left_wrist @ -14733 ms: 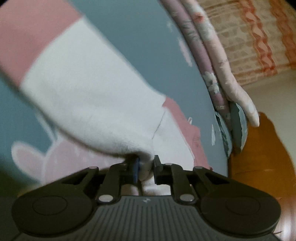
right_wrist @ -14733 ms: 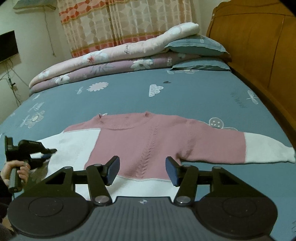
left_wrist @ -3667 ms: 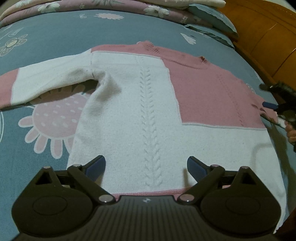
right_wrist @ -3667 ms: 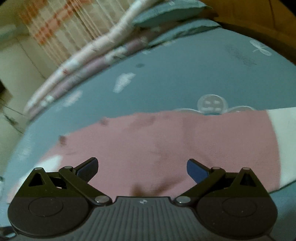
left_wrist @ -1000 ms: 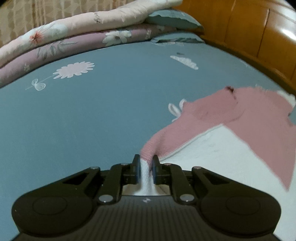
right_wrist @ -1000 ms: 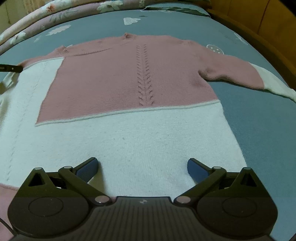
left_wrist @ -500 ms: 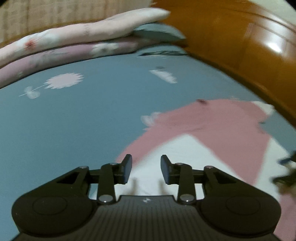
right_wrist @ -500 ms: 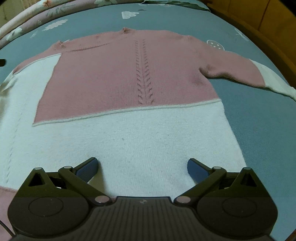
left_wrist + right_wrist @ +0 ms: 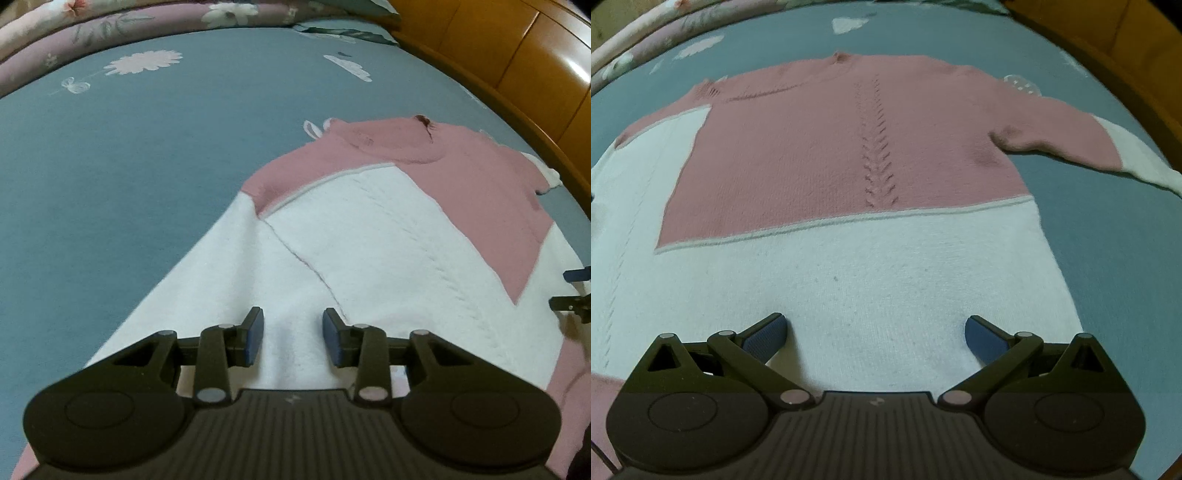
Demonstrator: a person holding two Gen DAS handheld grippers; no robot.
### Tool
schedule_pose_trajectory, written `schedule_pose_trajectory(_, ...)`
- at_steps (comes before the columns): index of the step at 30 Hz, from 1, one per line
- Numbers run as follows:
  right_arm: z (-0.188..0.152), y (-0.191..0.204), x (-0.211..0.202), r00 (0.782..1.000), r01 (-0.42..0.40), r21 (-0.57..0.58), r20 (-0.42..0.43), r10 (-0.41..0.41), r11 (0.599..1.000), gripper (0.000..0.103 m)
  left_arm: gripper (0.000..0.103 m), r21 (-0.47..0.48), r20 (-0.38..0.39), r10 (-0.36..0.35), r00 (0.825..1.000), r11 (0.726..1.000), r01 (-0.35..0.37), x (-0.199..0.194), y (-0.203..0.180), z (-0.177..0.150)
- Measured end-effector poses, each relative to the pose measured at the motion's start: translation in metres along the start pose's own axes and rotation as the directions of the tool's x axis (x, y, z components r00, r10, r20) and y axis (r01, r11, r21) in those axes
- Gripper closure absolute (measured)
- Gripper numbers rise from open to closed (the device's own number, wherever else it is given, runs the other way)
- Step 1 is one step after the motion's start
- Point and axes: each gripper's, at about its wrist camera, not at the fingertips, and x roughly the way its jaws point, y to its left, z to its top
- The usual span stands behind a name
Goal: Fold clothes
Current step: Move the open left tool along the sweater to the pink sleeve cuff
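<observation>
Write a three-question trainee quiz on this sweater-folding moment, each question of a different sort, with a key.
1. True or false: the left gripper is clamped on the sweater.
2. Multiple choice: the sweater's right sleeve is
A) folded across the body
B) stretched out on the bedsheet
C) held in the right gripper
3. Fill in: the sweater's left sleeve lies folded along the sweater's ______ panel.

Key
1. False. Its jaws have just been opening and stand apart over the fabric.
2. B. It lies spread to the side; the right gripper is wide open and holds nothing.
3. White.
</observation>
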Motion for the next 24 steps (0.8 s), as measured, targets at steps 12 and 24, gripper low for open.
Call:
schedule_pose_trajectory(12, 0.008, 0.001, 0.002, 0.998, -0.019, -0.043, -0.059, 0.017, 0.999, 0.000, 0.060, -0.044, 0.046, 0.021, 0.999, 0.999, -0.019, 0.003, -0.008, -0.006)
schedule_pose_trajectory(24, 0.015, 0.004, -0.004, 0.998, -0.027, -0.045, -0.055, 0.025, 0.999, 0.000, 0.047, -0.253, 0.151, 0.179, 0.972, 0.958, -0.137, -0.091, -0.006, -0.028)
